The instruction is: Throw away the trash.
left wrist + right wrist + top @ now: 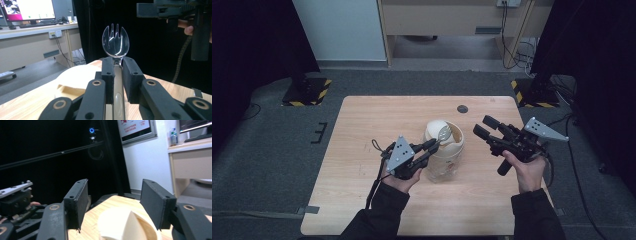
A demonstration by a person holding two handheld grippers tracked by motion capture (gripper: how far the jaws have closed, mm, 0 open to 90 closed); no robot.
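Note:
A cream-coloured cup [444,152] stands near the middle of the wooden table [362,125], its lid partly lifted at the top. My left gripper [432,145] is to the cup's left and shut on the handle of a clear plastic spork [443,133], whose head hangs over the cup's mouth. In the left gripper view the spork [115,42] stands upright between the pads, with the cup [75,80] beyond. My right gripper [484,125] hovers to the right of the cup, open and holding nothing. In the right gripper view its jaws [115,202] frame the cup [125,225] from above without touching it.
A small dark disc [462,108] lies on the table behind the cup. Black stands on yellow-and-black striped bases sit on the floor at the far left [307,92] and far right [532,92]. A wooden desk [452,20] with cables is beyond.

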